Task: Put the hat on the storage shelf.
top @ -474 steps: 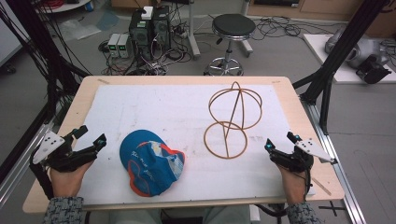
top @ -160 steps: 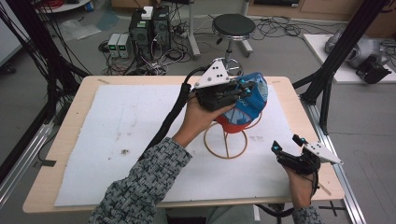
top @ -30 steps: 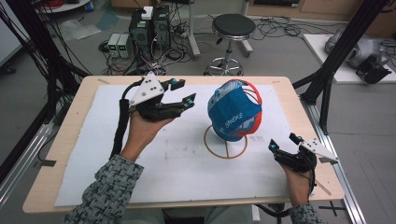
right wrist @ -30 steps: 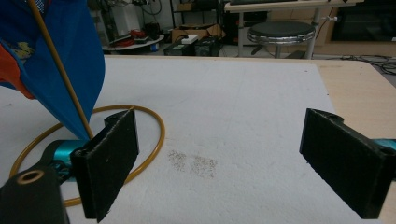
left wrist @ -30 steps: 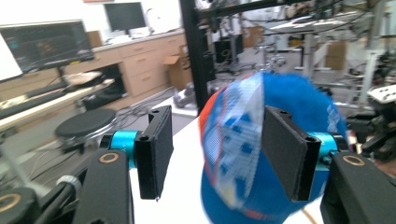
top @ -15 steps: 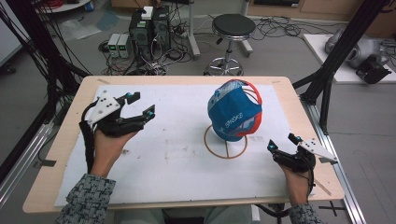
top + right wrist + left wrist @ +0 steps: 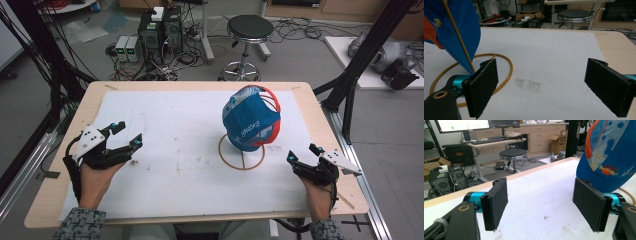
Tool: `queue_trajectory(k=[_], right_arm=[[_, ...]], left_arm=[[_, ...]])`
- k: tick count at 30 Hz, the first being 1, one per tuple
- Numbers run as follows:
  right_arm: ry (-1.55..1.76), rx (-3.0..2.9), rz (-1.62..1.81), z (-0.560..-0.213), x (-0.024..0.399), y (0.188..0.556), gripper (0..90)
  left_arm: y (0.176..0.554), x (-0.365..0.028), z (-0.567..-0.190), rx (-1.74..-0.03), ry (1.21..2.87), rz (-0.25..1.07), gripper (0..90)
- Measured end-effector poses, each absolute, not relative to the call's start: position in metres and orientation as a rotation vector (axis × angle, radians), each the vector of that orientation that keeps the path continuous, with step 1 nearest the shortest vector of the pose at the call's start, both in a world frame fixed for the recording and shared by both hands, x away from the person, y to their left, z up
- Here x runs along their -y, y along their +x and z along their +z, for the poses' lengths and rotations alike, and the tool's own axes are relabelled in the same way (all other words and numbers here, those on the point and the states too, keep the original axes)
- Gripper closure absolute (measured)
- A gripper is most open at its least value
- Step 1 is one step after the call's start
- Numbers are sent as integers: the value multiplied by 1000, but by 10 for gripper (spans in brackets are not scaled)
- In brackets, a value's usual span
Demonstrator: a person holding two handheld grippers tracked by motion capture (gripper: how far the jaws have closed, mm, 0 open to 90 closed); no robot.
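From the high view, one blue and orange cap (image 7: 251, 119) sits on one brass wire stand (image 7: 242, 158) on the right half of the white mat (image 7: 165, 130). My left gripper (image 7: 129, 136) rests low at the mat's left edge, well apart from the cap, its jaws just opened wide with nothing between them. My right gripper (image 7: 301, 156) lies near the stand's ring, jaws wide and empty. I count two grippers, one cap, one stand. I judge the hanging step done; the next move calls only for checking that the cap sits steady.

In the left gripper view, my two black pads (image 7: 496, 201) stand wide over bare mat, the cap (image 7: 609, 157) beyond them.

In the right gripper view, my pads (image 7: 484, 85) are spread wide, the stand's ring (image 7: 506, 65) and cap (image 7: 461, 27) at left.
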State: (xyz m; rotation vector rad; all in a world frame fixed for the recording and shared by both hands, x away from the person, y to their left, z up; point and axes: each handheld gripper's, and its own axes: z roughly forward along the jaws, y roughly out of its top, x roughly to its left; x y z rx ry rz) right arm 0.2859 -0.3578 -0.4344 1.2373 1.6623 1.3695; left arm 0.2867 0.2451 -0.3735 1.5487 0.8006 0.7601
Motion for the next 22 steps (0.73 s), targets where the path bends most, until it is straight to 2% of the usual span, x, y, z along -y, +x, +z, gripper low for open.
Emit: queue_trajectory(k=[22], right_arm=[[1228, -1671, 1358, -434, 356, 285, 109]], left_arm=[[275, -269, -413, -892, 1564, 771, 255]])
